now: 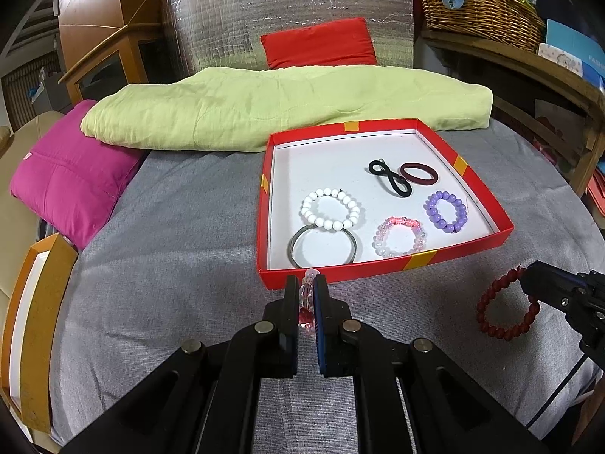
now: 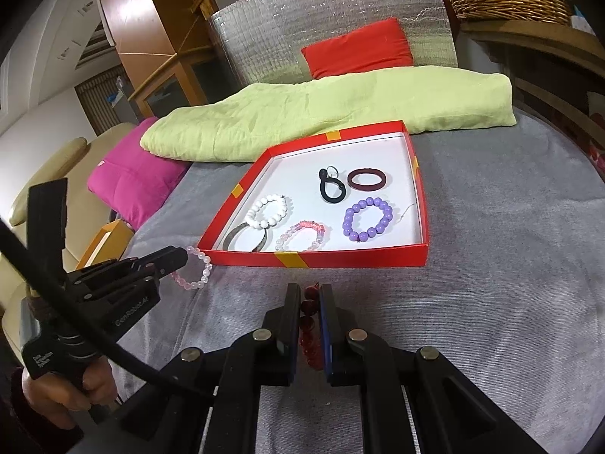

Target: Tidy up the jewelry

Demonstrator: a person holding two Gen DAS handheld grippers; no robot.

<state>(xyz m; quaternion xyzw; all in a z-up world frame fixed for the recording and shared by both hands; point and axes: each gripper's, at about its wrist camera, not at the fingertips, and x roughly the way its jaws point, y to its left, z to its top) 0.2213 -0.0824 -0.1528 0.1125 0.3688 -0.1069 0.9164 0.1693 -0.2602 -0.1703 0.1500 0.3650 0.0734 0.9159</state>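
Observation:
A red tray (image 1: 382,269) (image 2: 340,259) with a white floor lies on the grey cloth. It holds a white bead bracelet (image 1: 331,209), a metal bangle (image 1: 323,246), a pink-clear bracelet (image 1: 399,236), a purple bracelet (image 1: 446,211), a black hair tie (image 1: 389,178) and a maroon ring (image 1: 418,174). My left gripper (image 1: 306,291) (image 2: 177,259) is shut on a pale pink bead bracelet (image 1: 307,302) (image 2: 194,268) just before the tray's near wall. My right gripper (image 2: 311,295) (image 1: 529,278) is shut on a dark red bead bracelet (image 2: 309,325) (image 1: 504,304) right of the tray.
A folded green quilt (image 1: 287,108) lies behind the tray, with a magenta cushion (image 1: 72,174) at left and a red cushion (image 1: 319,47) against a silver panel. A wicker basket (image 1: 480,3) sits on a shelf at right. An orange frame (image 1: 34,325) stands at the left edge.

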